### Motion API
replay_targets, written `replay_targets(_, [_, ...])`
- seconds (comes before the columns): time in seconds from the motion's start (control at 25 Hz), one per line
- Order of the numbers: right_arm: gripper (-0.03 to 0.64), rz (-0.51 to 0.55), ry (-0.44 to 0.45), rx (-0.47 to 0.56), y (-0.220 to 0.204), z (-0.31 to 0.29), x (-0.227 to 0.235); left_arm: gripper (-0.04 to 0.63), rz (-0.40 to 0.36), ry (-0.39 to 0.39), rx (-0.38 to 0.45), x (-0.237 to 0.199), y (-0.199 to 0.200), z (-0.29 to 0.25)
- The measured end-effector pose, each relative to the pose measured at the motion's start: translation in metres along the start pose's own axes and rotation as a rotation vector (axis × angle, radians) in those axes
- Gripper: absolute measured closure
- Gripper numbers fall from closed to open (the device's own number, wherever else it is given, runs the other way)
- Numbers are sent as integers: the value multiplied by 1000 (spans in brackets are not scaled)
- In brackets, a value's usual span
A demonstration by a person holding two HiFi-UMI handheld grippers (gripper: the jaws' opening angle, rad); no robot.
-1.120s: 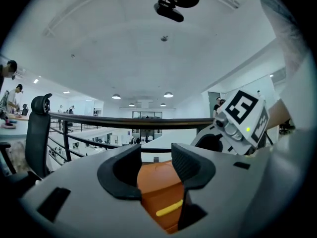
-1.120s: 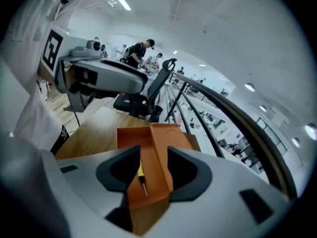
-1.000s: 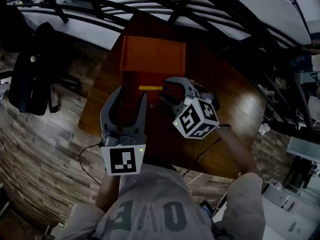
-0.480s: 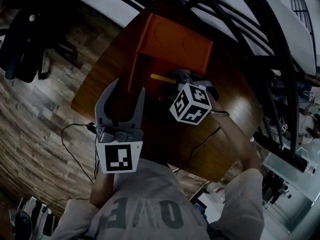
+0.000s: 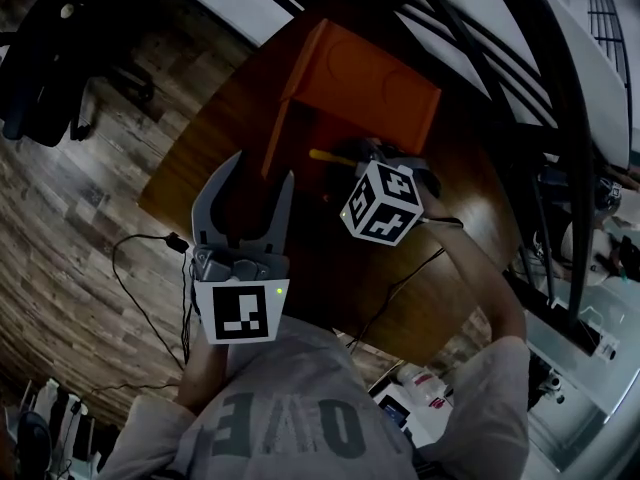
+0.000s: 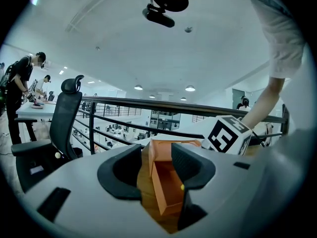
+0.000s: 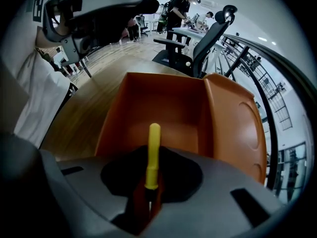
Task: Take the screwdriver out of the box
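Observation:
An orange box [image 5: 300, 138] with its lid [image 5: 365, 78] tilted back stands on the brown table [image 5: 450, 238]. The yellow-handled screwdriver [image 5: 325, 155] lies in it. My right gripper [image 5: 358, 160] points steeply down into the box [image 7: 148, 108]; its jaws are closing and press on the screwdriver [image 7: 153, 152] near the handle's lower end, the handle sticking out ahead of the right gripper [image 7: 147, 195]. My left gripper [image 5: 258, 173] hangs open just left of the box, which shows in the gap of the left gripper [image 6: 156, 165] with nothing between its fingers.
A black cable [image 5: 150, 248] trails over the wooden floor left of the table. A dark railing [image 6: 148, 103] runs behind the table. An office chair [image 6: 62, 118] stands to the left, with people at a desk [image 6: 29, 103] beyond.
My right gripper has sunk into the box and its wide-open jaws have come together on the screwdriver. The left gripper dropped slightly and stayed open.

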State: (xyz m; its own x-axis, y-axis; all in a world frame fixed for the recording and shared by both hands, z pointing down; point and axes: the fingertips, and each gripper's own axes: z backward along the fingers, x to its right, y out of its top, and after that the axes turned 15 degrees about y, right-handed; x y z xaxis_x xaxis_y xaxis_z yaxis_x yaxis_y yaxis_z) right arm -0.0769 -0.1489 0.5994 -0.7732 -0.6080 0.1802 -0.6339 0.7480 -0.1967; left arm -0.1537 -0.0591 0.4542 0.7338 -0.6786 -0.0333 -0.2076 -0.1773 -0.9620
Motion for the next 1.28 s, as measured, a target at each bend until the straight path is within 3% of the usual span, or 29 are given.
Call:
replay_targets(0.48, [541, -13, -13, -2, 7, 4, 5, 413, -14, -24, 22, -11, 8, -11])
replay_targets(0.84, [541, -97, -161, 203, 31, 78, -3, 413, -45, -99, 95, 14, 46, -4])
replay_targets(0.96, [541, -140, -254, 324, 41, 119, -9, 413, -79, -139, 128, 29, 66, 0])
replay_targets(1.08, [541, -206, -420, 476, 55, 167, -2, 412, -140, -201, 207, 36, 98, -6])
replay_targets(1.16, [541, -254, -526, 591, 60, 201, -1, 413, -106, -228, 237, 42, 121, -8])
replay_targets(1.28, [541, -316, -683, 756, 55, 253, -17, 412, 3, -278, 262, 59, 157, 0])
